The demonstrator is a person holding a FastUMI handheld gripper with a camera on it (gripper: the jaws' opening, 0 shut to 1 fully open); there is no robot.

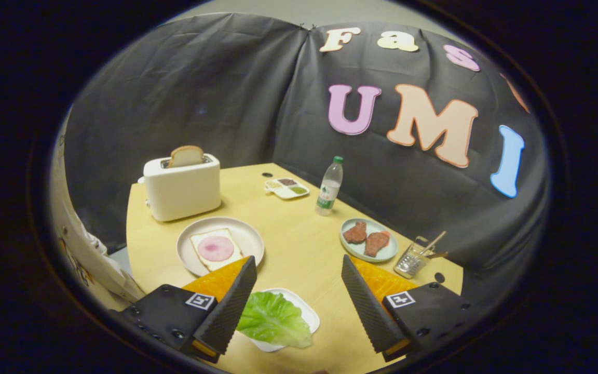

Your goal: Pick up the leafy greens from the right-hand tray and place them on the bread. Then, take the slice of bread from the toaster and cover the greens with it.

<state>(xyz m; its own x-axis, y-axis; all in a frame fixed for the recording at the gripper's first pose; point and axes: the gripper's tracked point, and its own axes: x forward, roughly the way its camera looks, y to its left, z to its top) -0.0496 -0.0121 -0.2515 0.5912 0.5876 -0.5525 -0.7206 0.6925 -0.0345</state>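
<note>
gripper [299, 291] held above the pale wooden table [299, 234], fingers spread wide and gripping nothing. between them, nearer the left finger, a crinkled green lettuce leaf [273, 319] lies on a small white tray [307, 311]. beyond, a round white plate [242, 234] holds a bread slice topped with pink ham [216, 248]. behind it, a white toaster [182, 189] has a tan bread slice [186, 155] standing in its slot.
</note>
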